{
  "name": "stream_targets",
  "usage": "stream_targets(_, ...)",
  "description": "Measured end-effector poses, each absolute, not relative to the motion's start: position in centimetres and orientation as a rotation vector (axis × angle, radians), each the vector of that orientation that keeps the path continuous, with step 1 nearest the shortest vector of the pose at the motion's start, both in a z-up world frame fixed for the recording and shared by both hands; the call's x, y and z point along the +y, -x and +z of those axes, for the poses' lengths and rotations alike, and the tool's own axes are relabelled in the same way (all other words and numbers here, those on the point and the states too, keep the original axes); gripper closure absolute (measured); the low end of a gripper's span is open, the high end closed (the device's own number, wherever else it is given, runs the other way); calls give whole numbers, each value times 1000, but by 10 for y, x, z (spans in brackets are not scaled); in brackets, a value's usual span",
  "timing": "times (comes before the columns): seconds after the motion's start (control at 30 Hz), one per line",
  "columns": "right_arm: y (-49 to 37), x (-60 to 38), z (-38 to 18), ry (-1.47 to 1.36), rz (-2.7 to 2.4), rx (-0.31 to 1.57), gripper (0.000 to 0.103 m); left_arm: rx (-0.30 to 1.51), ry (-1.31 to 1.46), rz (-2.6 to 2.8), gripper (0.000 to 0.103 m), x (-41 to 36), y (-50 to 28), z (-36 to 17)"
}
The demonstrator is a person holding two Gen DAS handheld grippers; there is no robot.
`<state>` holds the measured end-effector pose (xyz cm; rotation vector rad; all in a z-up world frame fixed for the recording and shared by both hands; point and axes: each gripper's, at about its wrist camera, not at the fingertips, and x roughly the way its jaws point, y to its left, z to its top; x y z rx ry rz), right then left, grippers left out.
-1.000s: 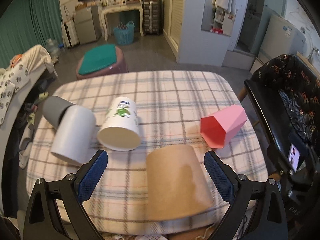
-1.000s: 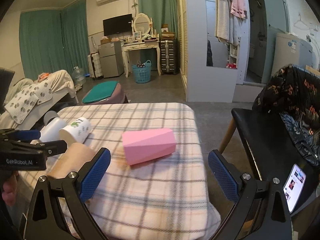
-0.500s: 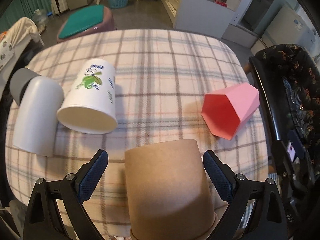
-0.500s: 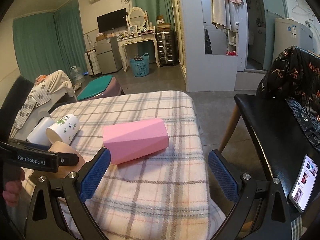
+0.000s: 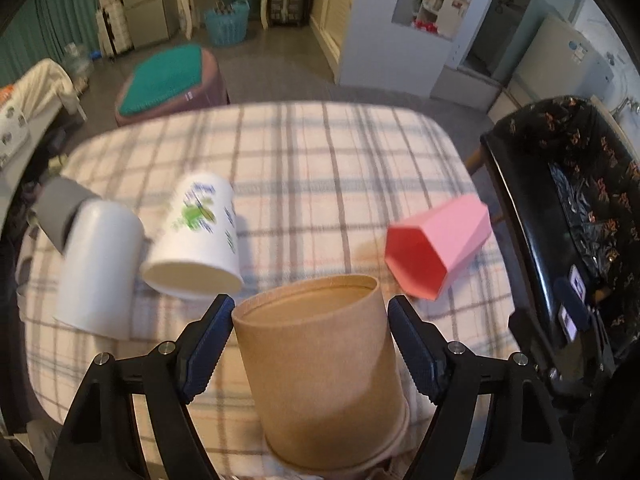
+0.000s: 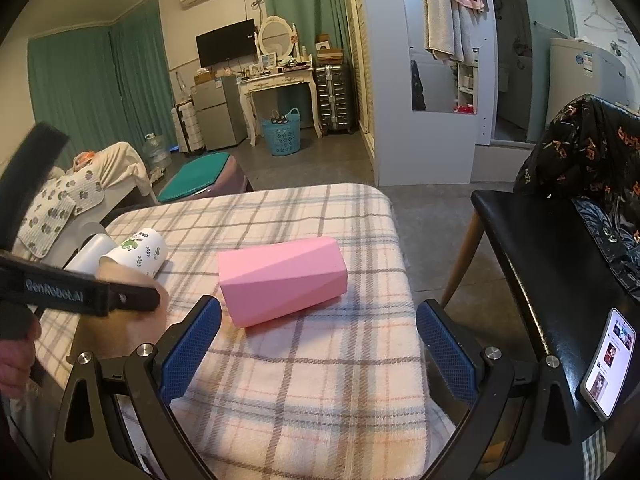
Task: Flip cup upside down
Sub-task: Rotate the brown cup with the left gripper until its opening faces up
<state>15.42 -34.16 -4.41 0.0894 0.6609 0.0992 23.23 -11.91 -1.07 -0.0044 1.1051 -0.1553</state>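
A brown paper cup [image 5: 320, 364] sits between the fingers of my left gripper [image 5: 310, 344], base end toward the far side, rim toward the camera. The blue pads press its sides, so the gripper is shut on it. It shows partly behind the left gripper in the right wrist view [image 6: 128, 308]. A pink faceted cup [image 6: 282, 280] lies on its side on the plaid tablecloth [image 6: 320, 380], ahead of my open, empty right gripper [image 6: 318, 344]. It also shows in the left wrist view [image 5: 436, 248].
A white cup with green leaves [image 5: 198, 236] and a white bottle with a grey cap [image 5: 92, 264] lie on their sides at the left. A black chair [image 6: 560, 280] with a phone [image 6: 610, 364] stands to the right of the table.
My left gripper has closed onto the brown cup and tilted it up, so its base end now shows. The right gripper moved slightly nearer the pink cup.
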Motion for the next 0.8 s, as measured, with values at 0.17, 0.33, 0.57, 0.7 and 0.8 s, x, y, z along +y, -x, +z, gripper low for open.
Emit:
stream_targets(0.17,-151,-341,-47,-95,95,670,5,996,-33,-126,23,-119,-229,0)
stream_targets(0.33,-149,-343,-48,-98,85,671,5,909,-68,-92,23,-122,-232,2)
stream_targets(0.57,-149,-343,-48,-97,83,671,5,785,-131,-64,23,-127,-230,7)
stream_targets(0.7,-149,-343,-49,-97,83,674,5,773,-141,-79,23,-131,-229,-3)
stream_targets(0.8,-151,-340,-51,-94,85,680,5,761,-142,-82,23,-135,-229,-9)
